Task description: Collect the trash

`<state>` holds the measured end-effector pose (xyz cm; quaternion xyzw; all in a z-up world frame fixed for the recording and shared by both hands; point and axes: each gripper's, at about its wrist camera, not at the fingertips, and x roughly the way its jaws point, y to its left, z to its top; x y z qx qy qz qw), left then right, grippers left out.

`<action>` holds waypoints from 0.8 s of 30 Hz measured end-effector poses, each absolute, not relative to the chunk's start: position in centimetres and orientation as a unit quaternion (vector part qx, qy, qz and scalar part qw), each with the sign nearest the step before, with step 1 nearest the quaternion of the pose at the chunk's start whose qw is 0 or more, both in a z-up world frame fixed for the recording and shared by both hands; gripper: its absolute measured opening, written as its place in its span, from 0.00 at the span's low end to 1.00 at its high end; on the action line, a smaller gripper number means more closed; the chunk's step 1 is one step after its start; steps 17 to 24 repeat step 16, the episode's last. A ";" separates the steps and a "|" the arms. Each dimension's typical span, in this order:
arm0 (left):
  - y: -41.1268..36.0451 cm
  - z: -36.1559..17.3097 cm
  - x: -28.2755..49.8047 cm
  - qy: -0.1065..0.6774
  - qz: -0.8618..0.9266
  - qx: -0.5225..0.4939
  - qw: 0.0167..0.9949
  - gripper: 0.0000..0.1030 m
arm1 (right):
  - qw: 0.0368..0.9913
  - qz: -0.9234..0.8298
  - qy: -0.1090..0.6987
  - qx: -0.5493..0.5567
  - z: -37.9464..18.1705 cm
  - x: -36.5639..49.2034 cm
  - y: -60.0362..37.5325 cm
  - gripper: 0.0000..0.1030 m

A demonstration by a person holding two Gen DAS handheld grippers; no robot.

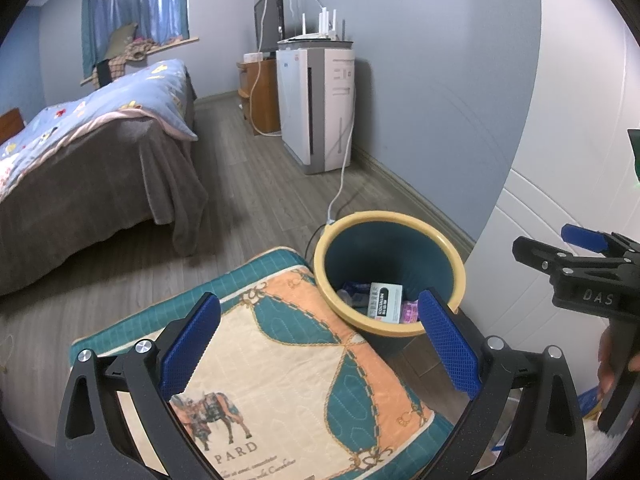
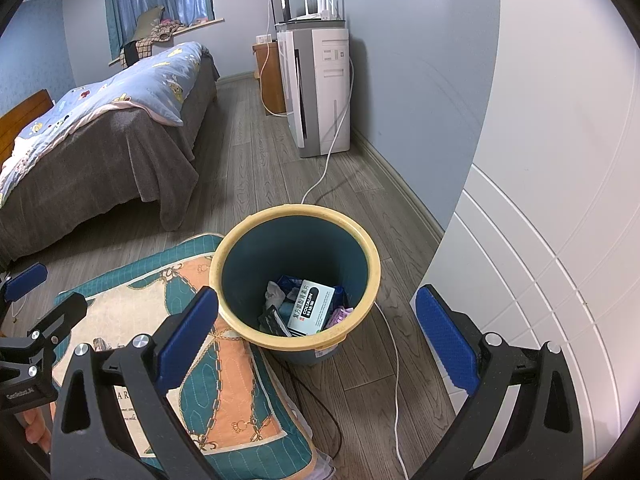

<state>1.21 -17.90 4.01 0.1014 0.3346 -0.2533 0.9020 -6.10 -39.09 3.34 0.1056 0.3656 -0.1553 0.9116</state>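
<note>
Left wrist cam first: my left gripper [image 1: 320, 344] is spread wide with nothing between the blue pads, hanging over a quilted cushion [image 1: 280, 360] with a horse print on it. Just past the cushion's far right corner sits the trash bin [image 1: 456, 264], teal with a yellow rim, standing upright on the wood floor [image 1: 248, 200]. Down inside it I can see a white medicine box [image 1: 385, 303] plus some pink and blue wrappers I can't really make out. My right gripper [image 1: 576, 252] pokes in from the right edge, side on, so from here I can't tell how its jaws stand.

Right wrist cam: my right gripper [image 2: 318, 338] is also wide open and empty, looking almost straight down into the trash bin [image 2: 224, 264]. The medicine box [image 2: 311, 307] lies on top of the pile, leaning against other scraps. A white cable [image 2: 394, 364] runs along the floor right beside the bin. Bed [image 2: 100, 136] is well off to the left.
</note>
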 end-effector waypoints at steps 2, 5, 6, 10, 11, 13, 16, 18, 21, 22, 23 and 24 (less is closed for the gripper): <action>-17.7 4.1 1.1 0.333 -0.253 0.104 0.902 0.95 | 0.911 -0.156 0.366 0.106 3.4 -6.1 -39.0 0.94; -17.8 4.0 1.0 0.334 -0.258 0.113 0.900 0.95 | 0.911 -0.156 0.366 0.106 3.4 -6.1 -39.1 0.94; -17.9 4.0 1.0 0.334 -0.258 0.116 0.899 0.95 | 0.911 -0.156 0.367 0.106 3.3 -6.1 -39.1 0.94; -17.8 4.2 1.0 0.331 -0.250 0.116 0.902 0.95 | 0.910 -0.158 0.368 0.106 3.1 -6.2 -39.5 0.94; -17.6 4.4 1.1 0.331 -0.249 0.110 0.904 0.95 | 0.910 -0.158 0.368 0.106 3.1 -6.2 -39.5 0.94; -17.3 4.6 1.3 0.335 -0.247 0.099 0.904 0.95 | 0.908 -0.161 0.372 0.106 2.9 -6.1 -39.7 0.94; -16.4 5.1 1.5 0.339 -0.243 0.090 0.904 0.95 | 0.896 -0.169 0.392 0.119 2.3 -5.6 -40.0 0.94; -16.4 5.1 1.5 0.339 -0.243 0.090 0.904 0.95 | 0.896 -0.169 0.392 0.119 2.3 -5.6 -40.0 0.94; -16.4 5.1 1.5 0.339 -0.243 0.090 0.904 0.95 | 0.896 -0.169 0.392 0.119 2.3 -5.6 -40.0 0.94; -16.4 5.1 1.5 0.339 -0.243 0.090 0.904 0.95 | 0.896 -0.169 0.392 0.119 2.3 -5.6 -40.0 0.94; -16.4 5.1 1.5 0.339 -0.243 0.090 0.904 0.95 | 0.896 -0.169 0.392 0.119 2.3 -5.6 -40.0 0.94; -16.4 5.1 1.5 0.339 -0.243 0.090 0.904 0.95 | 0.896 -0.169 0.392 0.119 2.3 -5.6 -40.0 0.94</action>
